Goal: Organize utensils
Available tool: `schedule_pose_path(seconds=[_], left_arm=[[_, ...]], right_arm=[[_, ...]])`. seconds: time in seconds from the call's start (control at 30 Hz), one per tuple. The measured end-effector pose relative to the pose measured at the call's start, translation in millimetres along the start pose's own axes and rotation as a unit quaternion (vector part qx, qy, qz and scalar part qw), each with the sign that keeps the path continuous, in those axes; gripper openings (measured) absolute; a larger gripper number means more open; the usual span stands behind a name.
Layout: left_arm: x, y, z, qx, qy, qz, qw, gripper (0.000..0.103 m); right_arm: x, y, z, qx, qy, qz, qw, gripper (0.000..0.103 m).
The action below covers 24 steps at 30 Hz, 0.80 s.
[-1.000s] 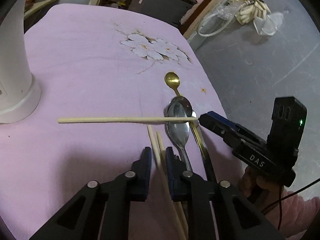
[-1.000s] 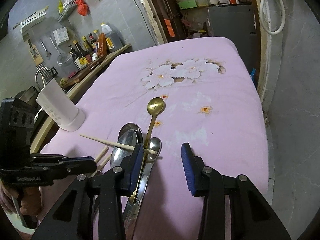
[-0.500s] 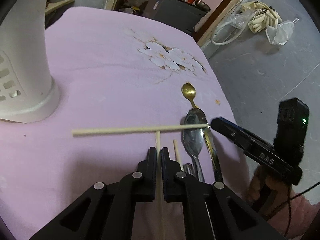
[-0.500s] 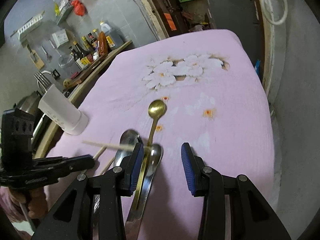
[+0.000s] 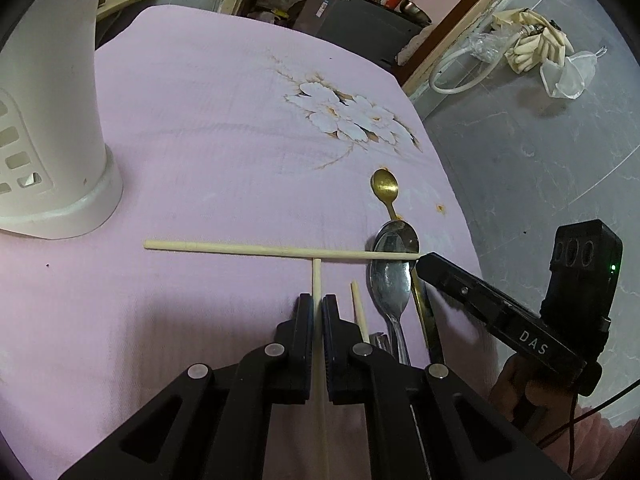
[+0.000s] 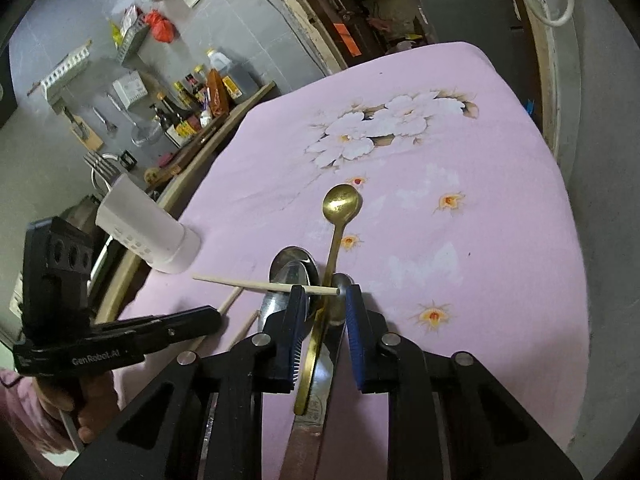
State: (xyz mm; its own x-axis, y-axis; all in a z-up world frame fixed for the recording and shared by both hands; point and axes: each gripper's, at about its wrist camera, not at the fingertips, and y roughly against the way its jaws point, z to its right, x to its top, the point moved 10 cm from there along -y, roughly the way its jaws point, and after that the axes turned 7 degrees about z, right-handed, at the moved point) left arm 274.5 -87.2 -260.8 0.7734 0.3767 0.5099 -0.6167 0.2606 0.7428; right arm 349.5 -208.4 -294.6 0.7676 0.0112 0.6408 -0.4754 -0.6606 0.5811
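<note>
Left gripper (image 5: 317, 306): jaws together, clamped on a wooden chopstick (image 5: 317, 280) that runs straight out between the pads. The tip of this chopstick meets a second, crosswise chopstick (image 5: 260, 249) at roughly a right angle; whether they touch cannot be told.

Crosswise chopstick lies flat on the pink floral tablecloth (image 5: 208, 128), with its right end resting over the bowl of a steel spoon (image 5: 390, 276). A third chopstick (image 5: 359, 312) lies just right of the left gripper, between it and the spoons.

Right gripper (image 6: 322, 306): jaws closing. Between them lie the handle of a gold spoon (image 6: 340, 208) and the bowl of a smaller steel spoon (image 6: 340, 285). The blue pads (image 6: 354, 312) do not press on either; gaps show on both sides. In the left wrist view, the right gripper's tip sits at the end of the crosswise chopstick, beside the steel spoons.

Gold spoon: bowl up, pointing away toward the flower print, handle running back under the right gripper over a flat steel handle (image 6: 320, 400).

A larger steel spoon bowl (image 6: 294, 270) lies just left of the gold handle, under the crosswise chopstick.

White perforated utensil holder (image 5: 48, 120) stands upright on the cloth at far left, well apart from the utensil cluster. A hand shows under each gripper's body.
</note>
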Motion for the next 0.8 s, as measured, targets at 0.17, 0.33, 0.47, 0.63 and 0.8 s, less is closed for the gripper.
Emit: schedule_pose_path(seconds=[0.17, 0.33, 0.47, 0.63, 0.8], left_arm=[[0.5, -0.6, 0.4, -0.001, 0.002, 0.0, 1.0, 0.005], [0.9, -1.2, 0.4, -0.002, 0.0, -0.004, 1.0, 0.005], [1.1, -2.3, 2.1, -0.006, -0.009, -0.014, 0.9999, 0.005], [0.9, -4.9, 4.9, -0.009, -0.03, -0.039, 0.9988, 0.006], [-1.2, -7.1, 7.5, -0.011, -0.051, -0.064, 0.9966, 0.006]], right_arm=[[4.6, -3.3, 4.4, 0.017, -0.042, 0.012, 0.999, 0.016], [5.3, -8.5, 0.4, 0.024, -0.062, 0.016, 0.998, 0.011], [9.7, -6.3, -3.2, 0.026, -0.08, 0.029, 0.996, 0.01], [29.4, 1.8, -15.5, 0.03, -0.079, 0.058, 0.995, 0.008], [45.9, 6.8, -24.8, 0.034, -0.076, 0.076, 0.994, 0.007]])
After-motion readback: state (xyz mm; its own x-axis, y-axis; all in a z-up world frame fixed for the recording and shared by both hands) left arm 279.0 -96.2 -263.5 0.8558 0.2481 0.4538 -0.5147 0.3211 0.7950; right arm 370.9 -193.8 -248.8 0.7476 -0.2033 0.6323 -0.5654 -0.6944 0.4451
